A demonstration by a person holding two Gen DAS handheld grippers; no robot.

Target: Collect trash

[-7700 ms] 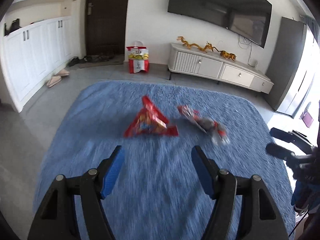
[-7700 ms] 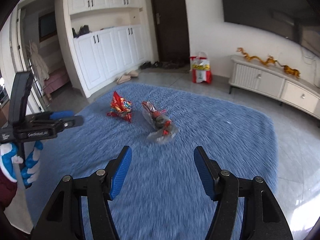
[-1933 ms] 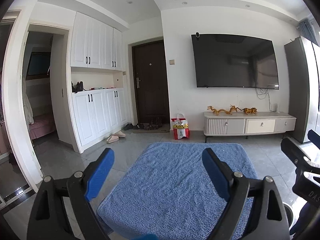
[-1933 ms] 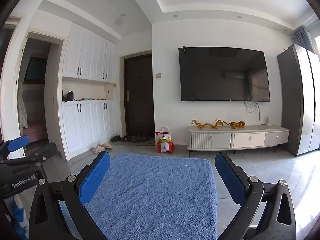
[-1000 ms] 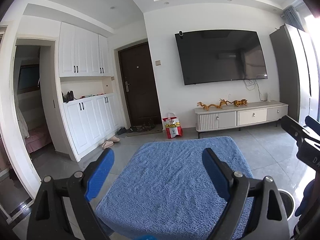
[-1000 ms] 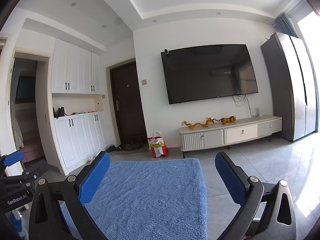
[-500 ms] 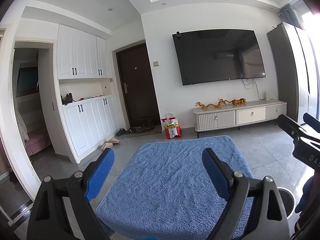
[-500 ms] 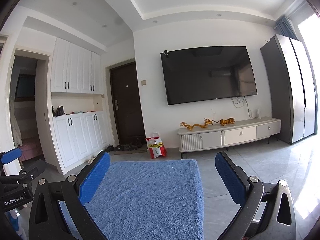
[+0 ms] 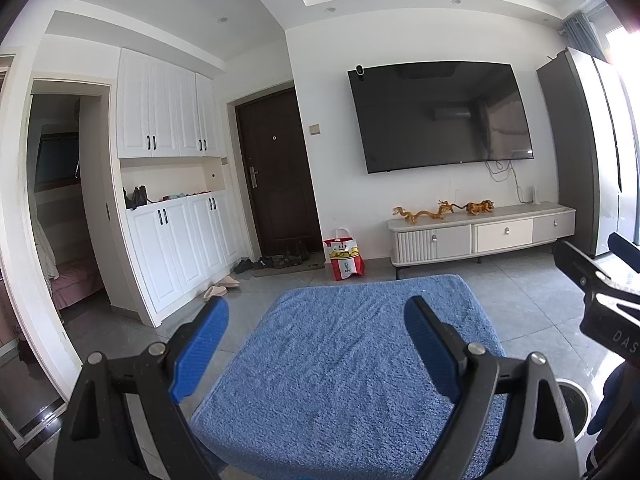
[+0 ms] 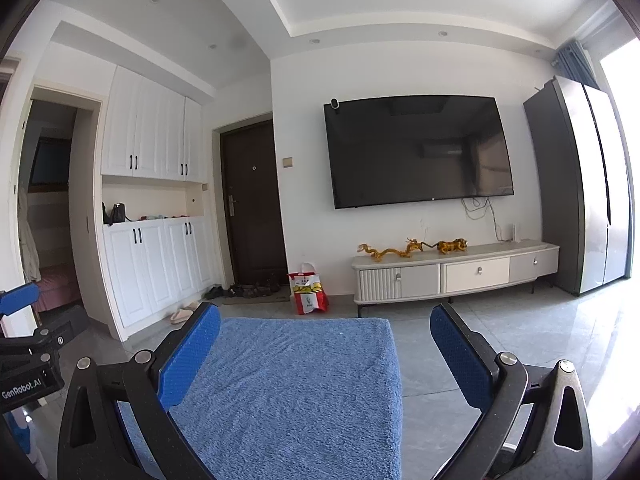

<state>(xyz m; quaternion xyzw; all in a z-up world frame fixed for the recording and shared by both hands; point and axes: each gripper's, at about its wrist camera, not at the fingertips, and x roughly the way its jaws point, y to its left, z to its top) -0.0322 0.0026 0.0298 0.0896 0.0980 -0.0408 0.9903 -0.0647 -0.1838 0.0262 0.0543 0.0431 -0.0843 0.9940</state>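
My left gripper is open and empty, held level above the near end of the blue rug. My right gripper is open and empty too, over the rug's right edge. No trash shows on the visible part of the rug. The rim of a round bin shows on the floor at the lower right of the left wrist view. The right gripper's body shows at the right edge of the left wrist view, and the left gripper's body at the left edge of the right wrist view.
A white TV cabinet with golden figurines stands under a wall TV. A red and white bag sits by the dark door. White cupboards and shoes line the left wall. A tall grey fridge stands right.
Both grippers stay open and empty, almost still since half a second ago. Compared with 7.7 s ago, both have lifted from looking down at two wrappers on the rug, which are out of view now.
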